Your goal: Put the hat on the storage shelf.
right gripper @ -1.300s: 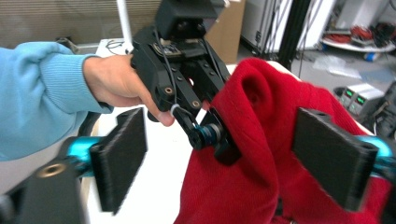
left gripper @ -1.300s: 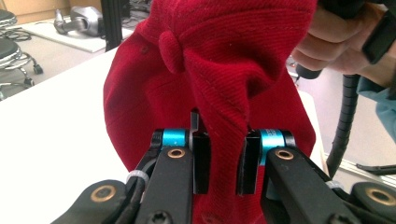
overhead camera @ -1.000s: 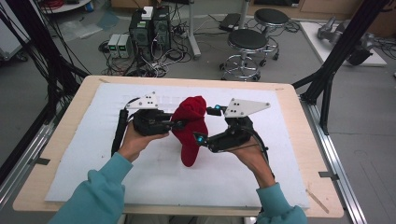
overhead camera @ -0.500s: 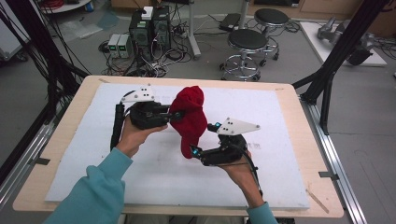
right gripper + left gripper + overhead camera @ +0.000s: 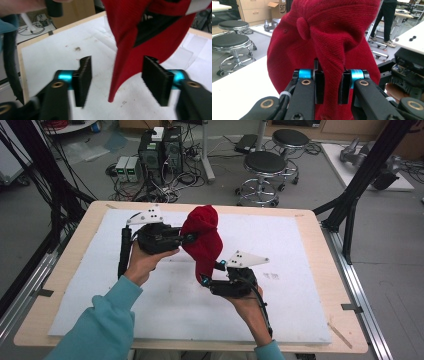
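Note:
A red cap point(image 5: 202, 237) hangs above the white mat, crown up and brim pointing down. My left gripper point(image 5: 189, 239) comes in from the left and is shut on a fold of the cap's fabric point(image 5: 324, 32); in the left gripper view the gripper point(image 5: 329, 85) has that fold pinched between its jaws. My right gripper point(image 5: 212, 272) sits lower, at the cap's bottom end. In the right gripper view the gripper point(image 5: 116, 80) stands open, and the cap's brim point(image 5: 125, 57) hangs between the jaws, apart from both.
A white mat point(image 5: 300, 250) covers most of the wooden table point(image 5: 307, 217). Black frame posts point(image 5: 357, 185) stand at the table's right and left sides. Stools point(image 5: 267, 165) and computer boxes point(image 5: 160, 150) are on the floor beyond the far edge.
My right gripper has let go of the cap's right side, dropped toward the near edge and now stands open around the brim. The left gripper still holds the cap, shifted slightly.

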